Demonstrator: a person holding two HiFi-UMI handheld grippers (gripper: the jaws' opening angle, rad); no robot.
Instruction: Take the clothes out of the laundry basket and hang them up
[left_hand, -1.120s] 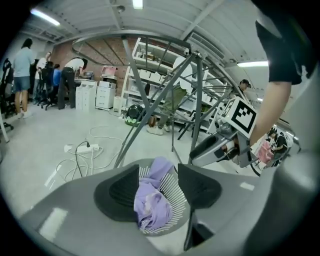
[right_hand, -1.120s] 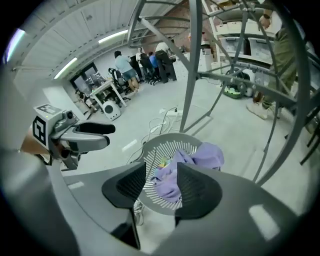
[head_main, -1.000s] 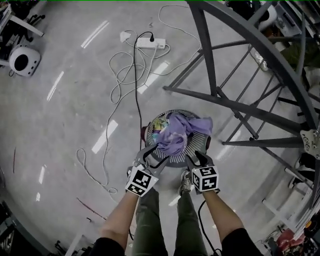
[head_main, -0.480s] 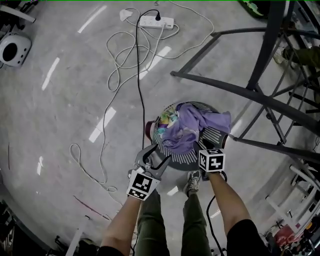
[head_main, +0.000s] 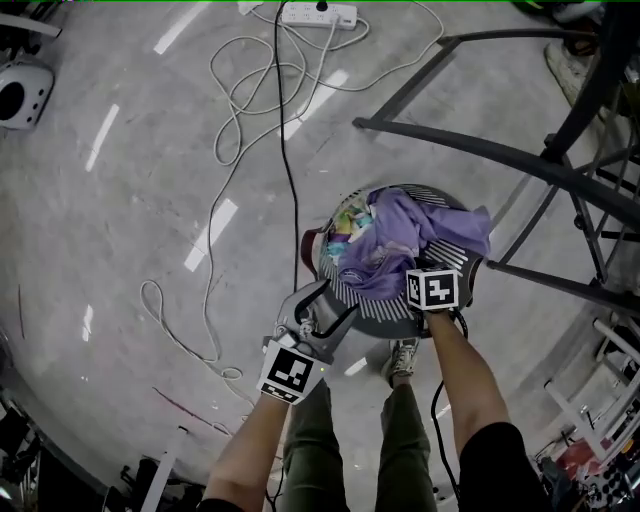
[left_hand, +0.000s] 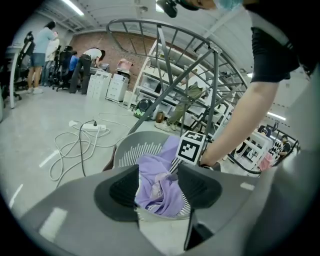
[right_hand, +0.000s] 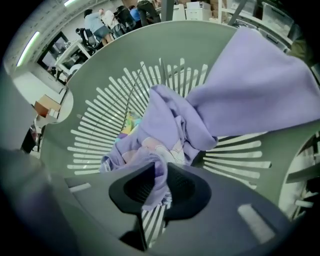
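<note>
A round grey slatted laundry basket (head_main: 385, 322) stands on the floor by my feet. A purple garment (head_main: 400, 240) lies heaped in it and drapes over the far rim, with colourful clothes (head_main: 345, 222) underneath. My right gripper (right_hand: 160, 187) points straight down into the basket under its marker cube (head_main: 433, 288). Its jaws have just been closing and now pinch a fold of the purple garment (right_hand: 250, 90). My left gripper (head_main: 325, 308) hovers open at the basket's near left rim (left_hand: 135, 150), nothing between its pads.
The dark metal drying rack (head_main: 480, 150) rises to the right and behind the basket. A power strip (head_main: 320, 14) and loose white cables (head_main: 240, 90) lie on the floor at the back left. A white round device (head_main: 15, 90) sits far left.
Both hands have dropped toward the basket. The right gripper has tipped to point straight down into it, and its jaws have narrowed onto the purple cloth. The left jaws stay wide.
</note>
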